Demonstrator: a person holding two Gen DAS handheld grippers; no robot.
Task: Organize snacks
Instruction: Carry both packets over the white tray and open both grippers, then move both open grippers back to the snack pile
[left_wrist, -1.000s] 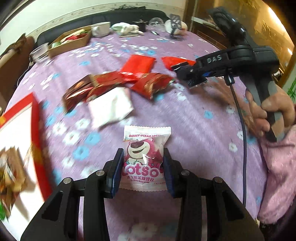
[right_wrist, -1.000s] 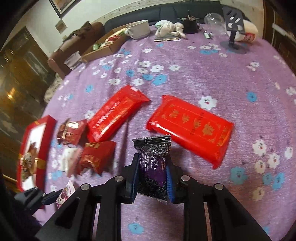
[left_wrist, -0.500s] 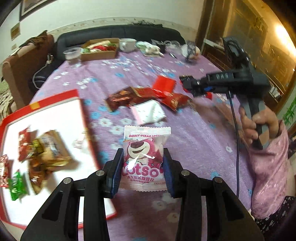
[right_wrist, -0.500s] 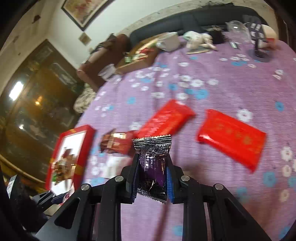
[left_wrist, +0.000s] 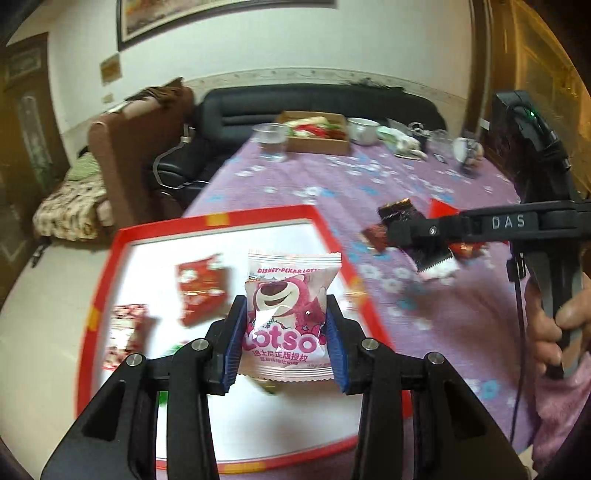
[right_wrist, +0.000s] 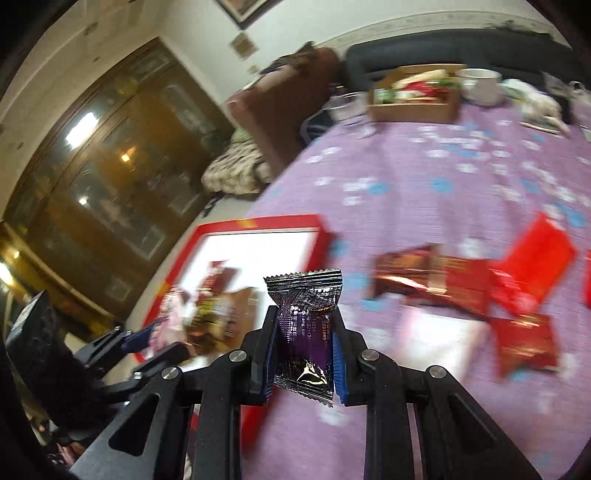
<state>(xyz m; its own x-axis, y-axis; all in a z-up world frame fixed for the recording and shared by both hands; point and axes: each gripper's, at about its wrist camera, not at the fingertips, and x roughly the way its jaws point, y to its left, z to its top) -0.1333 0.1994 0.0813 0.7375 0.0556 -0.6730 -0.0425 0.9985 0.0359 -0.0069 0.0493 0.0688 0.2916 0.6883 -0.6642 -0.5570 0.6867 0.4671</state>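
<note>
My left gripper (left_wrist: 286, 341) is shut on a pink-and-white Lotso snack packet (left_wrist: 290, 314) and holds it above the red-rimmed white tray (left_wrist: 221, 221). The tray holds several small snack packets (left_wrist: 201, 290). My right gripper (right_wrist: 303, 356) is shut on a dark purple foil packet (right_wrist: 304, 332), held over the purple tablecloth just right of the tray (right_wrist: 258, 223). In the left wrist view the right gripper (left_wrist: 417, 240) shows at the right with the dark packet (left_wrist: 400, 212) between its fingers. Loose red packets (right_wrist: 465, 282) lie on the cloth to the right.
A purple flowered cloth (left_wrist: 369, 184) covers the table. At the far end stand a cardboard box of snacks (left_wrist: 317, 134), a glass (left_wrist: 271, 142) and a white bowl (left_wrist: 364, 129). A brown chair (left_wrist: 136, 155) and black sofa (left_wrist: 314, 99) lie beyond. The person's hand (left_wrist: 557, 325) is at right.
Both grippers have swung left with their packets. The left one now hangs over the tray; the right one has come beside the tray, leaving the red packets to its right.
</note>
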